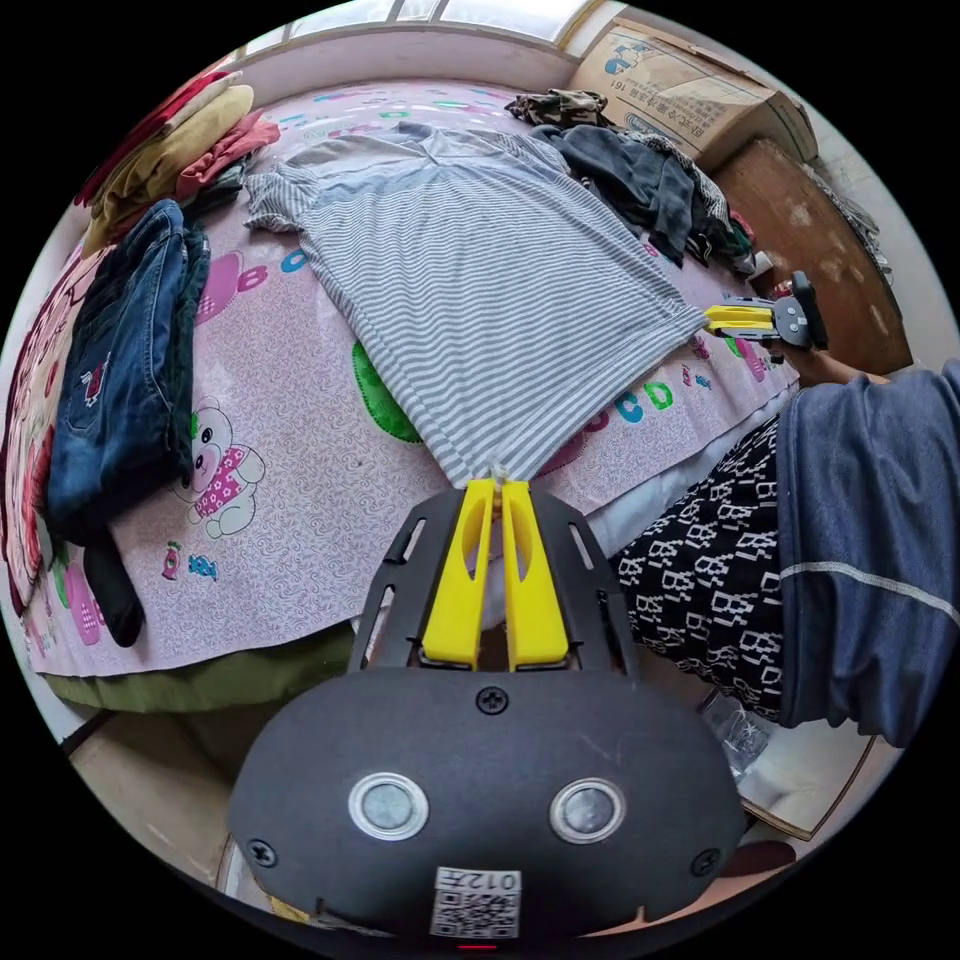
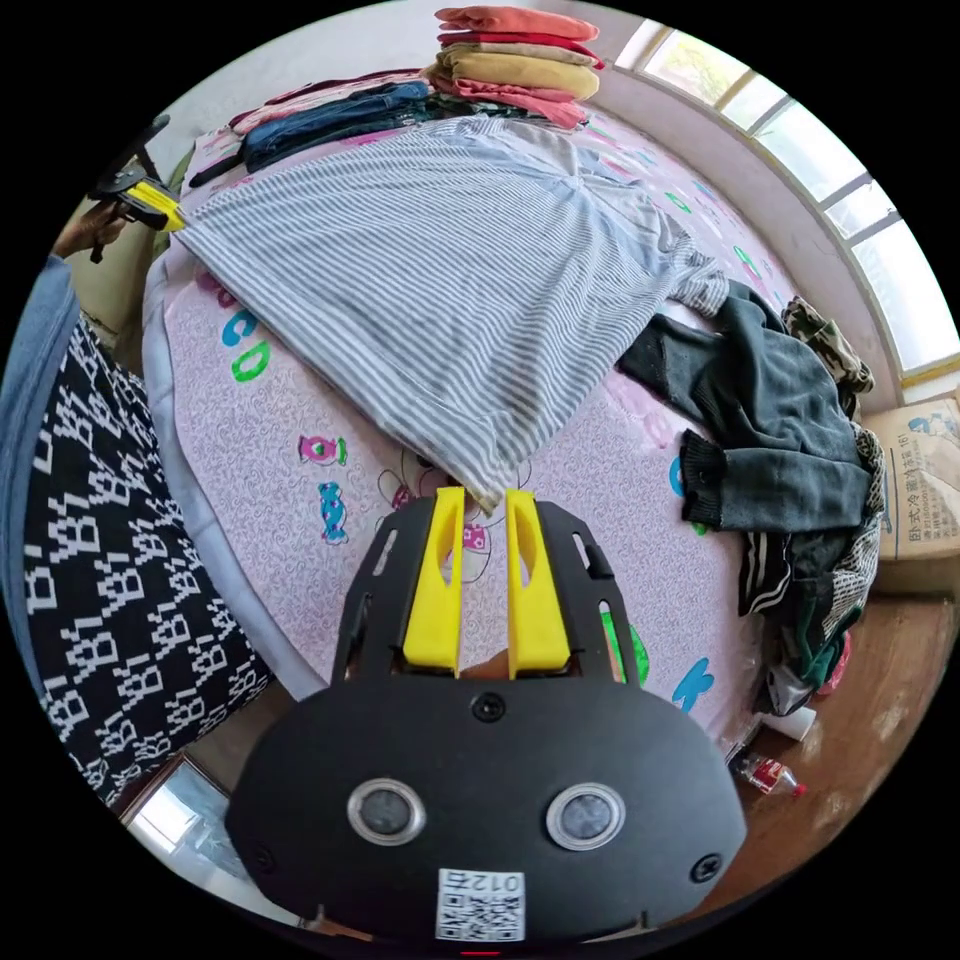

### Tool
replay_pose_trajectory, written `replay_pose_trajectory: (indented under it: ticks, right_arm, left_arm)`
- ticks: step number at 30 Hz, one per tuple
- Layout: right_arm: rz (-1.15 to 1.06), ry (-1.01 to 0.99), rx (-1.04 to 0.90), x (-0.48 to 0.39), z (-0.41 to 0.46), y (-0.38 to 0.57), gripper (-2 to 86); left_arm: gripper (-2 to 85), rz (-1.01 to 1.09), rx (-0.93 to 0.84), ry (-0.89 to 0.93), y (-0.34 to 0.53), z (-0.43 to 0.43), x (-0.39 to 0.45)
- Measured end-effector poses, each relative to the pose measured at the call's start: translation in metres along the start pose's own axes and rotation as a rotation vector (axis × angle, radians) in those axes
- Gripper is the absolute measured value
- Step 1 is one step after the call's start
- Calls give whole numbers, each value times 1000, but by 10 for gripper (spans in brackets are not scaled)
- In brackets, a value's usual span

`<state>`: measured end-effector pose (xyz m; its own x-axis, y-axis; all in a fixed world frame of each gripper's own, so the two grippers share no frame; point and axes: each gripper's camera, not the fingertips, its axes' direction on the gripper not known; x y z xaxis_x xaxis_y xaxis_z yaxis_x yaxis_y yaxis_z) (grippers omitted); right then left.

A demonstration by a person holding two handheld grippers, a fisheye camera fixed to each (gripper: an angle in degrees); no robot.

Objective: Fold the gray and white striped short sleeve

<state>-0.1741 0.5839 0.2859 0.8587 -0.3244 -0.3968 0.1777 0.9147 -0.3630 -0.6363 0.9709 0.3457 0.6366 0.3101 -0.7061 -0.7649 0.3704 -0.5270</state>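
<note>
In the left gripper view, my left gripper (image 1: 497,484) has its yellow fingers (image 1: 462,570) pressed nearly together on one bottom corner of the gray and white striped shirt (image 1: 480,280), pinching the hem. The shirt lies spread on the bed (image 1: 290,520), over its pink printed sheet, collar toward the window. At the shirt's other bottom corner my right gripper (image 1: 712,320) meets the hem. A pile of folded jeans (image 1: 120,370) sits on the bed on one side of the shirt, a stack of folded clothes (image 1: 170,150) lies beyond it, and a heap of dark clothes (image 1: 640,180) lies on the other side, near a cardboard box (image 1: 690,90). In the right gripper view, my right gripper (image 2: 485,497) has its fingers (image 2: 533,590) a little apart, with the shirt (image 2: 440,270) corner lying between the tips; I cannot tell whether both press on it. Far across the hem, my left gripper (image 2: 160,208) touches the other corner, and the dark clothes (image 2: 790,450) lie beside the sleeve.
</note>
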Motion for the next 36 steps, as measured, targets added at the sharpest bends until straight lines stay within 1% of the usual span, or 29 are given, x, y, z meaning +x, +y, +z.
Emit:
replay_pose_trajectory:
  ticks: [2, 5, 8, 9, 10, 13, 15, 19, 22, 24, 26, 29, 31, 32, 34, 36]
  right_arm:
    - [2, -49, -30, -6, 9, 19, 74]
    - [114, -106, 5, 1, 10, 50, 72]
    - [231, -208, 89, 15, 10, 56, 73]
    - [252, -231, 105, 17, 16, 53, 74]
    - [249, -243, 103, 16, 25, 49, 77]
    - [197, -244, 56, 6, 53, 43, 81]
    - [174, -241, 32, 0, 68, 46, 82]
    - [134, -279, 8, -11, 91, 59, 61]
    - [70, -224, -11, -28, 97, 75, 31]
    - [36, -200, 3, -38, 96, 88, 22]
    - [29, -202, 22, -44, 95, 102, 17]
    - [11, -215, 49, -55, 96, 128, 12]
    - [-18, -230, 52, -65, 102, 152, 10]
    - [-27, -232, 49, -68, 103, 159, 10]
    - [-78, -225, 17, -81, 113, 186, 8]
    - [-102, -197, -9, -88, 122, 209, 6]
  left_arm:
    - [-1, -23, -2, 0, 8, 8, 1]
    - [-1, -76, 28, 72, 26, 15, -1]
    - [-1, -185, 112, 208, 42, 21, -17]
    - [0, -229, 146, 289, 47, 24, -26]
    - [0, -277, 170, 366, 53, 30, -37]
    - [0, -366, 226, 500, 75, 41, -56]
    - [0, -400, 246, 484, 89, 43, -60]
    - [1, -415, 271, 302, 97, 35, -51]
    - [2, -393, 337, 213, 82, 28, -42]
    - [2, -345, 347, 198, 62, 32, -36]
    - [2, -286, 333, 211, 35, 44, -29]
    - [2, -183, 240, 230, -19, 81, -13]
    - [2, -119, 141, 242, -59, 116, 2]
    - [2, -110, 107, 245, -68, 125, 5]
    - [2, -41, -44, 226, -92, 155, 23]
    - [1, 27, -146, 230, -100, 170, 40]
